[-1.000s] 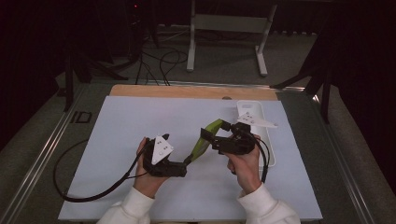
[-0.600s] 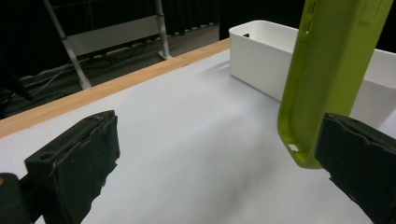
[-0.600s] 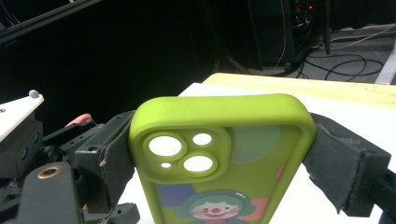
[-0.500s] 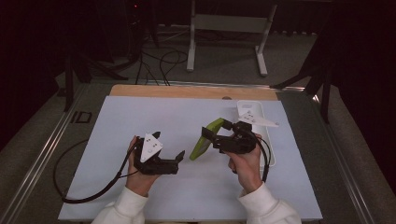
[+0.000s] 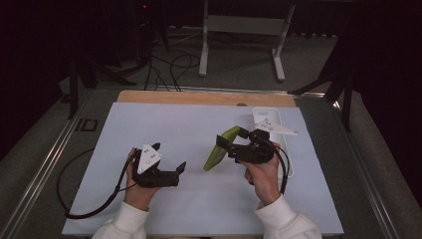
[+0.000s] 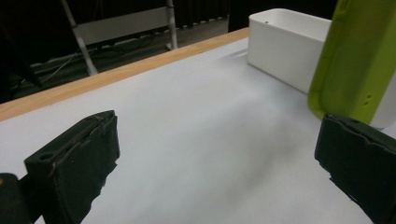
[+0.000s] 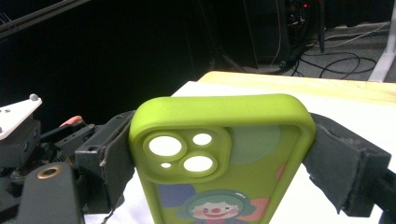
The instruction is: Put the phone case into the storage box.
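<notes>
Pale grey-white matting [image 5: 189, 129] covers the table, edged by a light wooden strip [image 5: 199, 97]; beyond lie dark floor and cables. The right gripper [image 5: 230, 141] clamps a lime-green rubbery phone case [image 5: 219, 149] by its sides, tilted above the mat. The left gripper [image 5: 169, 160] stands spread wide, holding nothing. A white rectangular plastic tray [image 6: 289, 44] is partly hidden behind.

A white tray [image 5: 262, 115] sits on the white mat [image 5: 164, 124]; cables [image 5: 174, 59] litter the floor.
</notes>
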